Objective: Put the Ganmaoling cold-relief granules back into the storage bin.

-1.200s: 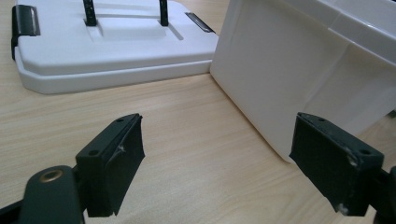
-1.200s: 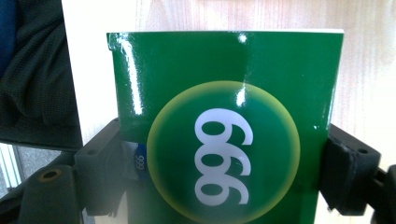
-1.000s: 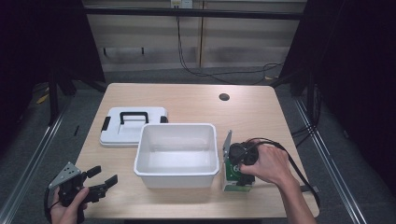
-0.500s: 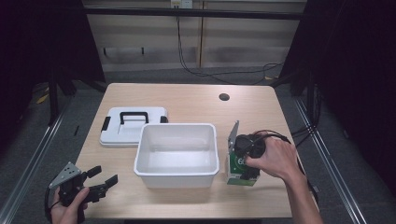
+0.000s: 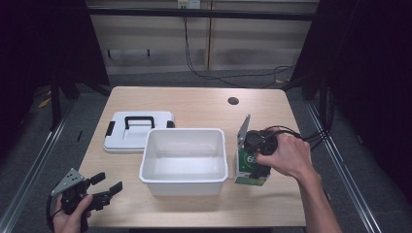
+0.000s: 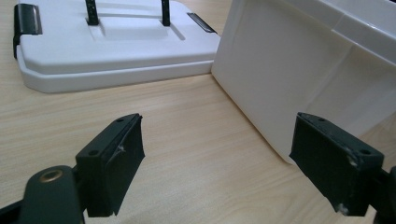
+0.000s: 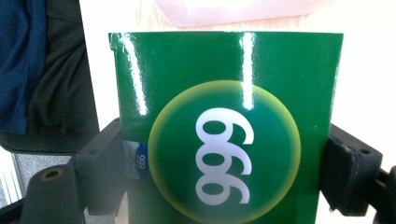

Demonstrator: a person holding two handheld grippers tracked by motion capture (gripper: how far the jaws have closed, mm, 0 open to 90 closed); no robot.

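While the right gripper (image 5: 256, 154) stands over the near right part of the bench (image 5: 204, 99), its jaws are pressed against the two sides of a green box (image 5: 250, 170), which stands just to the right of the white tub (image 5: 184, 160). In the right gripper view the box (image 7: 226, 126) sits squarely between the black jaws, its glossy face printed with a pale-rimmed circle and the white figures 999, seen upside down. The person's right hand (image 5: 286, 155) wraps the gripper from behind, and a grey flap rises at a slant from the box's top toward the tub. The left gripper (image 5: 104, 189) is at the near left corner of the bench, well apart from the box, its jaws spread wide and holding nothing; the left gripper view looks between them at bare wood, the tub's outer wall (image 6: 299, 70) and the white lid (image 6: 112, 42) with its black handle and clips, lying flat just beside the tub.
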